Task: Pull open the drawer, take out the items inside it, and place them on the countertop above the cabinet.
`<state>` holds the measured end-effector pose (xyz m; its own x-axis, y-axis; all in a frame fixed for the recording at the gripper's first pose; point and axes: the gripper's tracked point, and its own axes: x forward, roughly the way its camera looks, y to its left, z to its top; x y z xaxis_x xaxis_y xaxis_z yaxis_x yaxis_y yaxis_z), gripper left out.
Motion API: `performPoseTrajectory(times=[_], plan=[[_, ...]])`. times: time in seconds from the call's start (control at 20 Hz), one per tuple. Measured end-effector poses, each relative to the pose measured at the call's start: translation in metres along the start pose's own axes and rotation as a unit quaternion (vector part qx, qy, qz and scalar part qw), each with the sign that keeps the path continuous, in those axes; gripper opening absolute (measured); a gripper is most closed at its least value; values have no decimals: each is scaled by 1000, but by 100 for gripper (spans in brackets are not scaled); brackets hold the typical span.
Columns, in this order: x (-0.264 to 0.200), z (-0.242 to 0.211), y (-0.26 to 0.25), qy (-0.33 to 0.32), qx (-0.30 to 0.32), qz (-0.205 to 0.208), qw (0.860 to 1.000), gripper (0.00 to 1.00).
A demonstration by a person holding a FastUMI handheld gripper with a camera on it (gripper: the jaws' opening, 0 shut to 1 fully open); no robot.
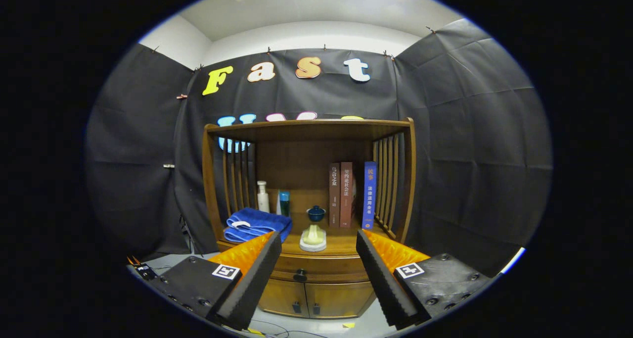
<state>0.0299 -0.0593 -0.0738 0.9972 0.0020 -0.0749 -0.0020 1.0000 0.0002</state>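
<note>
Two fingers (pixel 257 273) spread wide, clamping nothing, drawer (pixel 321 266) shut between them; small dark knob (pixel 299 275) at drawer centre looks like the stiff, slippery pinch point.

Booth: black cloth wall (pixel 460 130) draped on three sides, clipped along the top edge; white room wall (pixel 316 33) and ceiling above it. Grey floor (pixel 363 323) with a few cables. Wooden cabinet (pixel 306 145) centred against the back cloth, slatted sides, shelf top overhead, double doors below.
</note>
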Motion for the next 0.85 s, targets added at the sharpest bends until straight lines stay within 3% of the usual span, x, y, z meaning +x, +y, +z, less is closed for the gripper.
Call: performPoseTrajectory(times=[0.85], plan=[[8,-13,-2,20,4,0,1000,99]])
